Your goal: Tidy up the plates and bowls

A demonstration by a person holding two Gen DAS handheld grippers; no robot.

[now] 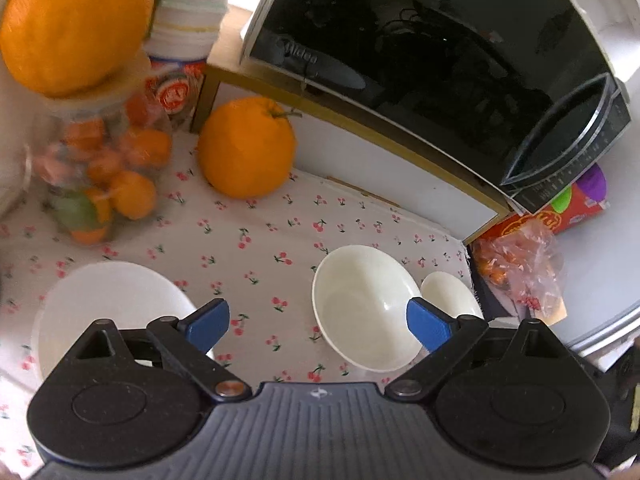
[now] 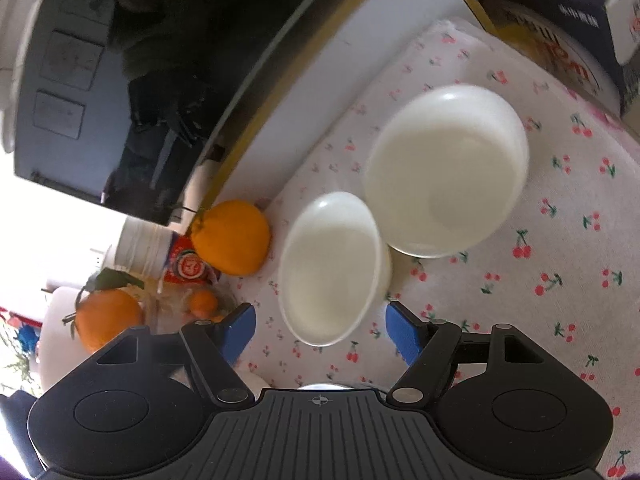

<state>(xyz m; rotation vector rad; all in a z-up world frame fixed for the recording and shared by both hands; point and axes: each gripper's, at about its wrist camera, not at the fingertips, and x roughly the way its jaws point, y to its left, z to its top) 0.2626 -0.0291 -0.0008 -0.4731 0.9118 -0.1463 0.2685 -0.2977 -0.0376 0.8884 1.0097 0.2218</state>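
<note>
In the left wrist view a white bowl [image 1: 362, 306] sits on the cherry-print cloth [image 1: 256, 240], with a small white plate [image 1: 450, 294] just right of it and a larger white dish [image 1: 108, 308] at lower left. My left gripper [image 1: 318, 326] is open and empty above the cloth, its right finger over the bowl's rim. In the right wrist view a white bowl [image 2: 332, 268] lies beside a white plate [image 2: 446, 172]. My right gripper [image 2: 320, 330] is open and empty, just short of the bowl.
A black microwave [image 1: 440, 52] stands on a wooden shelf over the back of the cloth. An orange [image 1: 246, 146], a jar of small oranges [image 1: 104, 168] with a big orange [image 1: 76, 20] on top, and a snack bag [image 1: 520, 264] crowd the edges.
</note>
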